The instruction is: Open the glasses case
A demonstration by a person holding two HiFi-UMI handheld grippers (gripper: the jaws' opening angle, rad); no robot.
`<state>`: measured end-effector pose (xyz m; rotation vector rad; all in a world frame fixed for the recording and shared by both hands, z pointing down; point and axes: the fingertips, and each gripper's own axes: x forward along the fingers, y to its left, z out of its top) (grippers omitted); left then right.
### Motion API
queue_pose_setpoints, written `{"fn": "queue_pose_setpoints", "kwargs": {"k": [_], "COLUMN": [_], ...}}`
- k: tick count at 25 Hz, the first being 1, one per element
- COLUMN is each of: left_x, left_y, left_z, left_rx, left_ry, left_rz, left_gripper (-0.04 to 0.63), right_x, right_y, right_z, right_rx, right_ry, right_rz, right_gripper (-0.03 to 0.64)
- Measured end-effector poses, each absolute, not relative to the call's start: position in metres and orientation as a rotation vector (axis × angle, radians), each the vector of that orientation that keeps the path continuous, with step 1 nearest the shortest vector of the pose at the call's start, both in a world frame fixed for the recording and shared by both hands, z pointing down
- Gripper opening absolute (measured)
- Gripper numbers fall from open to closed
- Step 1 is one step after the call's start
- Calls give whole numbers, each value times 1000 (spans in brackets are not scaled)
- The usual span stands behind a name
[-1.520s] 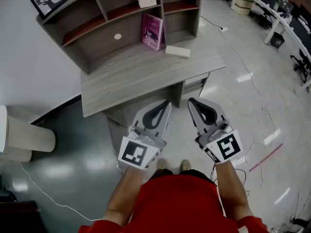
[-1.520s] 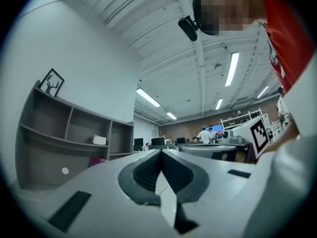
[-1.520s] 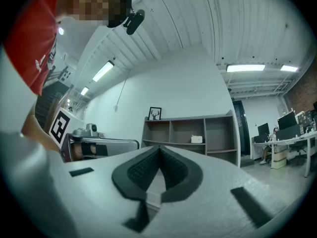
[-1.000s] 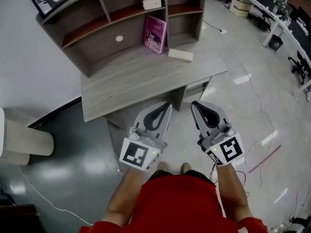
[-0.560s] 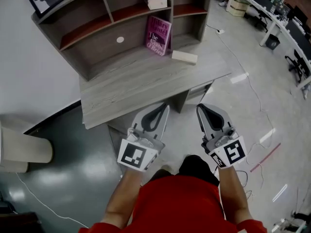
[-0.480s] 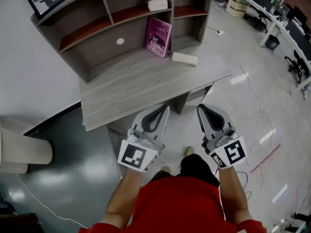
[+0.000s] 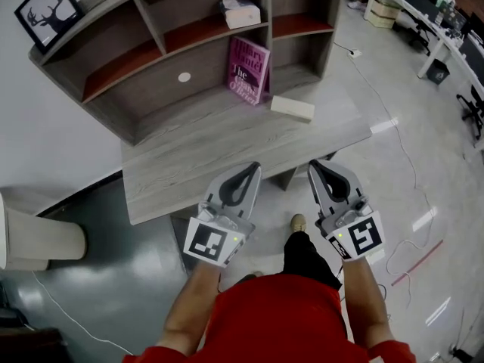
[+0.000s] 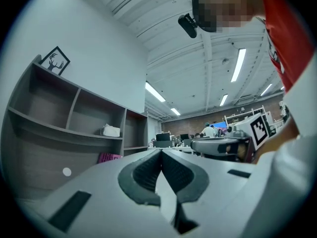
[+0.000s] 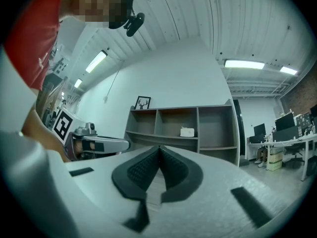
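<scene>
1. Cream-coloured glasses case (image 7: 292, 108) lies flat on the wooden desk (image 7: 189, 165), just right of the pink book (image 7: 249, 69).
2. Left gripper (image 7: 252, 169) and right gripper (image 7: 315, 165), jaws pressed together and empty, hover well in front of the book.

desk (image 7: 227, 138) was grey woodgrain; shelf boards (image 7: 121, 60) were reddish-brown; book (image 7: 248, 69) was magenta; glasses case (image 7: 292, 108) was cream; shirt (image 7: 272, 316) was red; framed print (image 7: 47, 10) showed black deer on white.

The pink book (image 7: 248, 70), standing at the back of the table (image 7: 197, 153), bears white cover lettering; only "The" reads clearly, the rest is too small.
</scene>
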<state>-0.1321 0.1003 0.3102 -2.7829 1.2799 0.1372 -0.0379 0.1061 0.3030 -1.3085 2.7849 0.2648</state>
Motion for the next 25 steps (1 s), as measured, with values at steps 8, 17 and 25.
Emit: {"fn": "queue_pose_setpoints", "kwargs": {"k": [8, 17, 25], "left_x": [-94, -57, -51], "left_y": [3, -80, -123], "left_z": [331, 354, 381], "left_rx": [-2739, -2711, -2726], "left_ry": [1410, 1552, 1578], "left_rz": [70, -12, -86], "left_gripper": [9, 9, 9], "right_x": [1, 40, 50], "right_y": [9, -77, -123], "right_z": [319, 335, 350], "right_rx": [-1215, -1110, -1112], "right_ry": [2852, 2914, 2947], "right_rz": [231, 173, 124], "right_gripper": [5, 5, 5]}}
